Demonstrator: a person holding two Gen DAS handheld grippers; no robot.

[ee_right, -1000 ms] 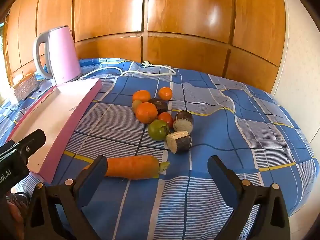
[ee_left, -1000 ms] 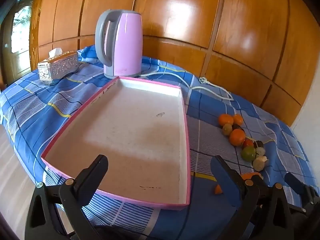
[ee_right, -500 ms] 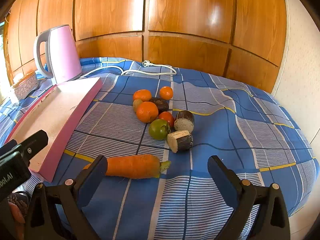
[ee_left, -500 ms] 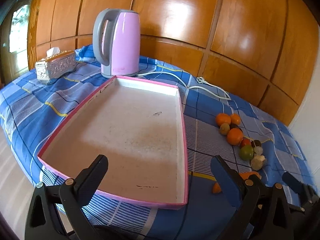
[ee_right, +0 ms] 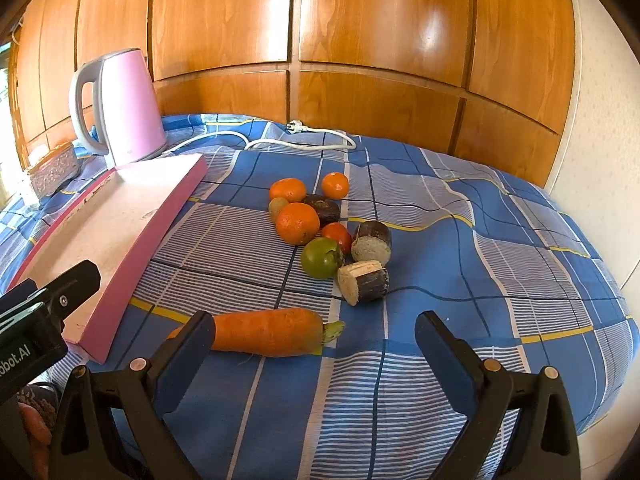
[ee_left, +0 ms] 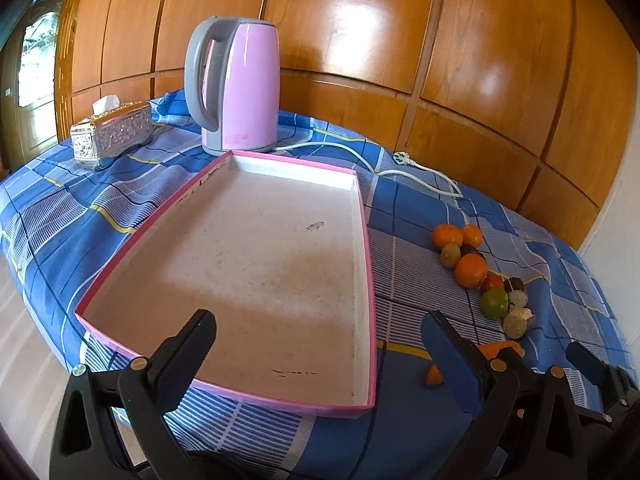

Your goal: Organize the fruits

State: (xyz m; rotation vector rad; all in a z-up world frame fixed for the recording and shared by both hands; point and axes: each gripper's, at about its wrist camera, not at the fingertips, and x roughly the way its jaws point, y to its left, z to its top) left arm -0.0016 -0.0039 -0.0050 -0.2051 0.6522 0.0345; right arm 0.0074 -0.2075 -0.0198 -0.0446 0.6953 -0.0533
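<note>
Both grippers hang low over a counter (ee_right: 460, 240) draped in a blue plaid cloth, each with its jaws spread wide and gripping nothing. The left gripper (ee_left: 320, 344) sits above the near edge of a shallow pink tray (ee_left: 370, 300) whose pale floor is bare. Behind the tray's far end stands a pink electric kettle (ee_left: 240, 84), its white cord (ee_left: 420, 168) trailing across the cloth, and a silver tissue box (ee_left: 112, 134) lies off to the kettle's left. The right gripper (ee_right: 316, 338) faces the fruit, which lies in a loose cluster on the cloth to the right of the tray, outside it: three oranges (ee_right: 298, 222) of differing size, a green round fruit (ee_right: 322, 258), a small red one (ee_right: 336, 234), a brownish one (ee_right: 278, 206), and dark-skinned cut chunks (ee_right: 364, 282) with pale faces. Nearer the right gripper, a carrot (ee_right: 266, 332) lies crosswise, its thin end hidden behind the left-hand jaw.
</note>
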